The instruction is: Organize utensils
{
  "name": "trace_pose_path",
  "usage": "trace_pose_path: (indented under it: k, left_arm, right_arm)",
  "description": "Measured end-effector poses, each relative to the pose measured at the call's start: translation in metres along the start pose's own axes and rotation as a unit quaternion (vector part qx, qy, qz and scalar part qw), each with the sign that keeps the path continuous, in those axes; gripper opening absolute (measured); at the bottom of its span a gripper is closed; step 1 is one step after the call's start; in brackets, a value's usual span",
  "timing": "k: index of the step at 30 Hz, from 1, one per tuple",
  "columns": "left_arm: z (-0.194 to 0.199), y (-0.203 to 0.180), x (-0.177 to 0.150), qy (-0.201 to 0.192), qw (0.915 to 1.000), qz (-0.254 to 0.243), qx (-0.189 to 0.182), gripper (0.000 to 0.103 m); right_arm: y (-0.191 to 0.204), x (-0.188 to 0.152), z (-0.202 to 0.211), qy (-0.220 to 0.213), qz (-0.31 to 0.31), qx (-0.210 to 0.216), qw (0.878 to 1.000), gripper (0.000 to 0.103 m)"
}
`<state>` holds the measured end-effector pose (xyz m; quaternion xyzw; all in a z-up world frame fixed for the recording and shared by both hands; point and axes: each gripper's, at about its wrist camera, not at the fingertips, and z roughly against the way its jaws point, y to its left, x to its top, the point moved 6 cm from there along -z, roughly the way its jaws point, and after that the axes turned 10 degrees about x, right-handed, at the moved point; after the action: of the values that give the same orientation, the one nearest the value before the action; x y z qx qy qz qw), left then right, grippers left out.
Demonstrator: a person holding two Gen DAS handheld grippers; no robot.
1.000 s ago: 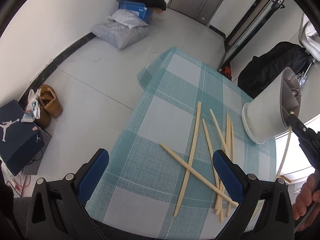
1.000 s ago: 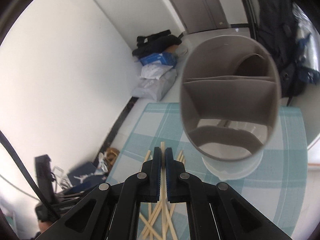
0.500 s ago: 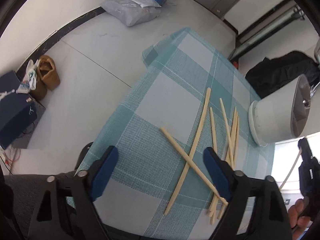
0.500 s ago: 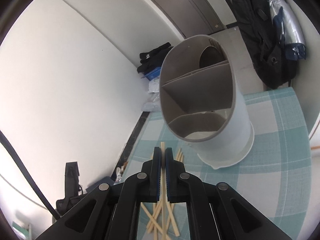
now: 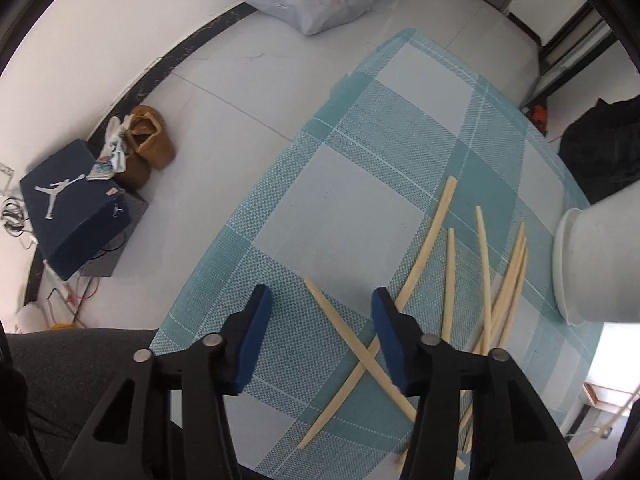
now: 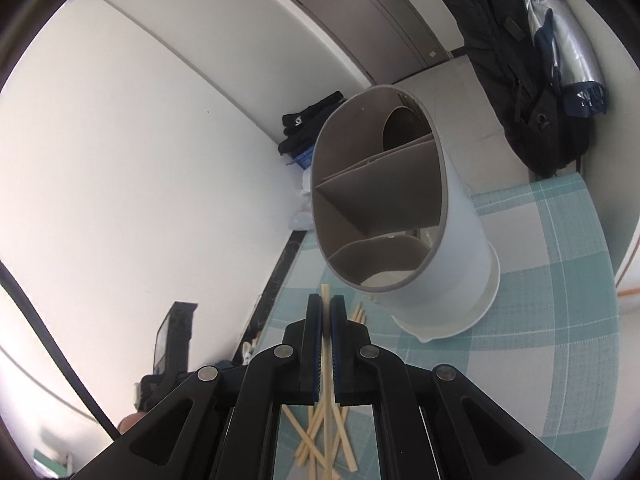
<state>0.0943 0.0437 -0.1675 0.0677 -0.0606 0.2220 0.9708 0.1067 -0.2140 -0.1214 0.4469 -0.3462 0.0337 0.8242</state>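
Surface: teal-and-white checked tablecloth point(image 5: 360, 184), pale wooden chopsticks point(image 5: 486, 276) scattered lower right.
Holder: white cylindrical utensil holder with grey dividers point(image 6: 404, 216), centre frame, upright.
Right gripper point(image 6: 326, 316): clenched on one chopstick point(image 6: 326, 294), just below the rim.
Left gripper point(image 5: 320, 320): jaws closing astride crossed chopsticks, not gripping.
Risk: crossed pair may lift together.
Change: left jaws narrower than before.

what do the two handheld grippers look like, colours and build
Both match: the left gripper and right gripper have matte black plastic linkage arms joined by round silver pivot pins, ending in two flat fingers faced with dark blue pads. No cables or markings show on either. Dark grey fabric sits beside the left one, possibly the person's clothing.
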Motion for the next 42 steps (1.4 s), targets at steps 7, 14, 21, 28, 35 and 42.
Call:
trace_pose_path:
  k: [7,14,21,28,35,42]
  left_arm:
    - [-0.005,0.003,0.004,0.030,0.9986,0.031,0.032,0.018]
    - [-0.006,-0.004,0.005,0.035,0.9968,0.069,0.019,0.002]
    - [0.006,-0.011,0.007,0.003,0.9965,0.082,-0.017,0.002]
    - [0.048,-0.018,0.006,-0.091,0.9916,0.051,-0.077,0.002]
    - [0.104,-0.023,-0.005,-0.230,0.9649,-0.019,-0.125,0.001]
    - [0.149,-0.031,-0.033,-0.326,0.9278,-0.094,-0.155,0.001]
  right_arm:
    - [0.004,0.003,0.010,-0.009,-0.002,0.012,1.000,0.004]
    - [0.007,0.006,0.014,-0.013,0.012,0.010,1.000,0.004]
    - [0.010,0.010,0.018,-0.022,0.029,-0.002,0.999,0.004]
    - [0.017,0.010,0.027,-0.039,0.046,-0.008,0.998,0.004]
    - [0.029,0.001,0.031,-0.064,0.075,-0.017,0.995,0.003]
    - [0.037,-0.012,0.036,-0.080,0.106,-0.049,0.990,0.003]
